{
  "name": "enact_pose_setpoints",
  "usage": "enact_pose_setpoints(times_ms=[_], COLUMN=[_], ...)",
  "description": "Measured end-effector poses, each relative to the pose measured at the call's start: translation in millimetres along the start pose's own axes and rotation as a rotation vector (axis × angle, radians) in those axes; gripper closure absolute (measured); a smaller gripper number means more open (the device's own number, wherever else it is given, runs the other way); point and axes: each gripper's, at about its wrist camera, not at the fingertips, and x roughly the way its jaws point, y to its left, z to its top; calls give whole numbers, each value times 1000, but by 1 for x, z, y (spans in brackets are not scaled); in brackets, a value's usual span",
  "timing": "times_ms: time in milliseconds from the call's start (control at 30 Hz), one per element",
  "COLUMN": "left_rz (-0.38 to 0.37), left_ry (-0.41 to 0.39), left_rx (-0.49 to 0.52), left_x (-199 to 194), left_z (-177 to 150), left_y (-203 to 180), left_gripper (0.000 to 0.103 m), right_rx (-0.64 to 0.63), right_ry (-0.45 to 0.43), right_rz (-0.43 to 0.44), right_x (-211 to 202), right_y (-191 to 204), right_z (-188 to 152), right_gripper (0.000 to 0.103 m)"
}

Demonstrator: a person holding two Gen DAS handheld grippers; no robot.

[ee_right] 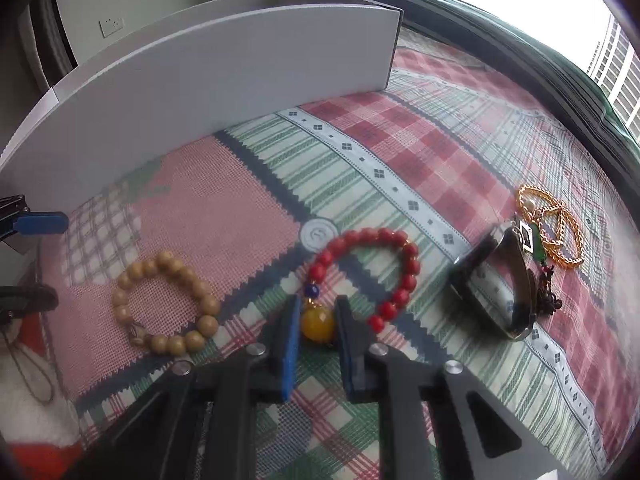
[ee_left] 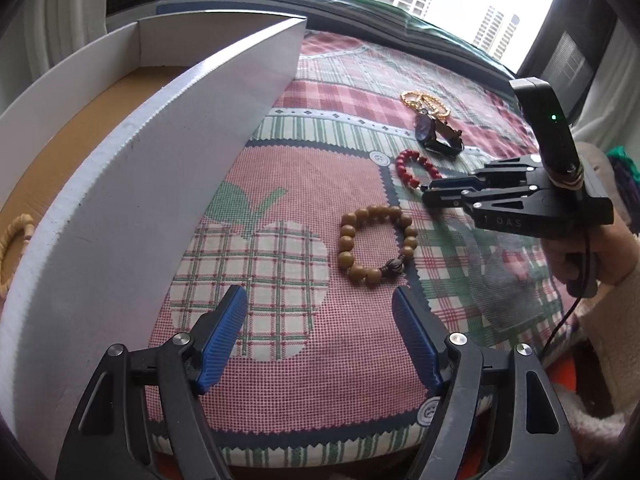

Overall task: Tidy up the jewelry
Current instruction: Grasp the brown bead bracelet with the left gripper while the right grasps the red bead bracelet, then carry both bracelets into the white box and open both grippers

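Right hand-held gripper (ee_right: 317,322) pinches red bracelet's (ee_right: 400,280) yellow bead (ee_right: 317,323).

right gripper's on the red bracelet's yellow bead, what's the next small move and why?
Probably a short lift. The right gripper has its fingers closed against the yellow bead of the red bracelet, which lies on the cloth. Raising it checks the grip before carrying to the white box.
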Motion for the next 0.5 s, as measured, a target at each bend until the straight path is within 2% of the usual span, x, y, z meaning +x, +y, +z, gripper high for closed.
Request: enact_pose_setpoints(times_ms=[167,267,367,500], left_rz=[-63,-101,-63,-23], left_ry=[-8,-15,35,119], left_rx=[162,308,434,525], left_x=[0,13,38,66], left_z=[6,16,21,19], left_y=[-33,-58,-76,-82], left_gripper=[26,26,27,29], right_rx=[188,287,359,401], right_ry=[0,10,7,-18], right_rz=[69,106,129,142], right_x=[-35,-51,-62,-77], right_y=[-2,-2,-1,1], right_z=[-55,-91,-116,-137], right_gripper=[86,86,86,85])
